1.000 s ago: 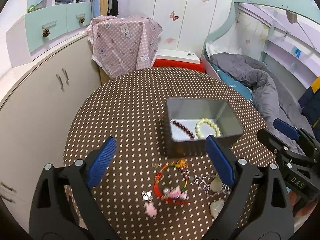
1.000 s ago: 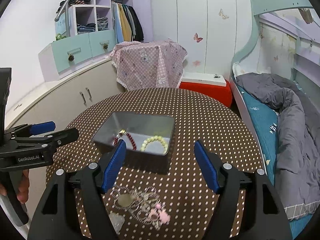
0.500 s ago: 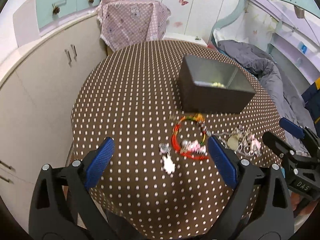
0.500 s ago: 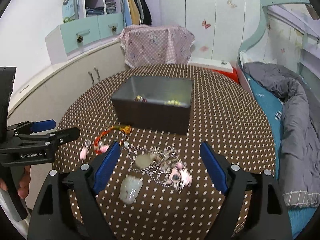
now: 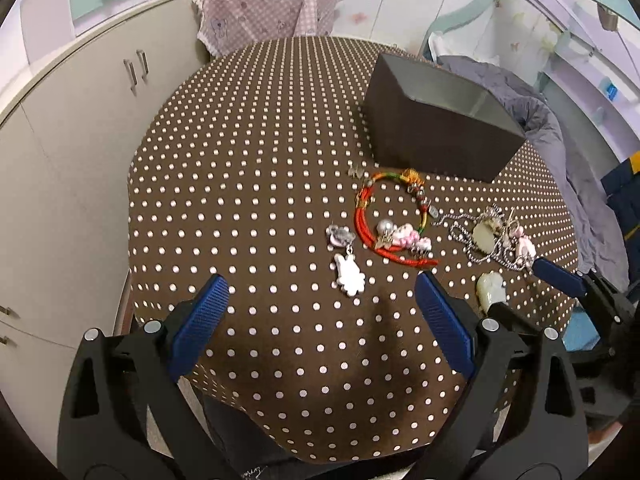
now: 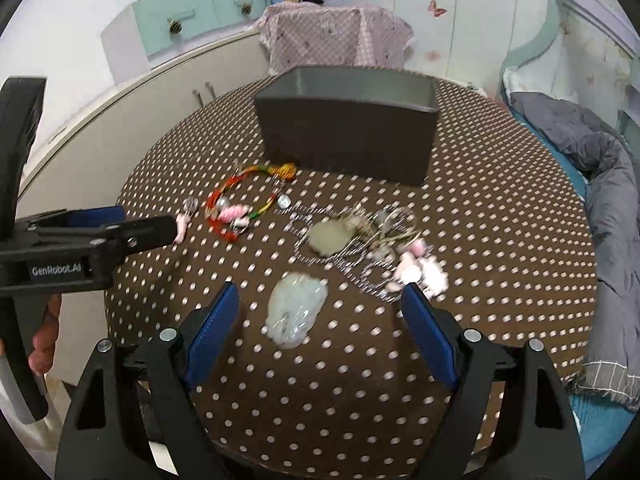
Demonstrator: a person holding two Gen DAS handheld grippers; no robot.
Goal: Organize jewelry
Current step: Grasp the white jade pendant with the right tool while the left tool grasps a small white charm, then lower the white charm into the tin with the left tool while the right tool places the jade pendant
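Note:
A dark metal box [image 5: 436, 128] stands on the round polka-dot table [image 5: 248, 152]; it also shows in the right wrist view [image 6: 348, 128]. In front of it lie a red cord bracelet [image 5: 384, 220], a white charm keychain [image 5: 349, 272], a silver chain with a jade disc [image 5: 486, 236] and a pale jade pendant [image 5: 491, 289]. My left gripper [image 5: 320, 316] is open and empty, just short of the keychain. My right gripper [image 6: 320, 320] is open and empty, with the jade pendant [image 6: 296, 312] between its fingers' line. The chain tangle [image 6: 360, 244] lies beyond it.
A white cabinet [image 5: 72, 120] runs along the table's left. A chair draped in pink cloth [image 5: 264, 4] stands behind the table. A bed with a grey duvet [image 6: 596, 176] lies at the right. The table edge curves close below both grippers.
Both grippers have dropped lower and pulled back towards the near table edge. The box's inside is no longer visible. The jewelry now lies just ahead of the fingers. Both stay open.

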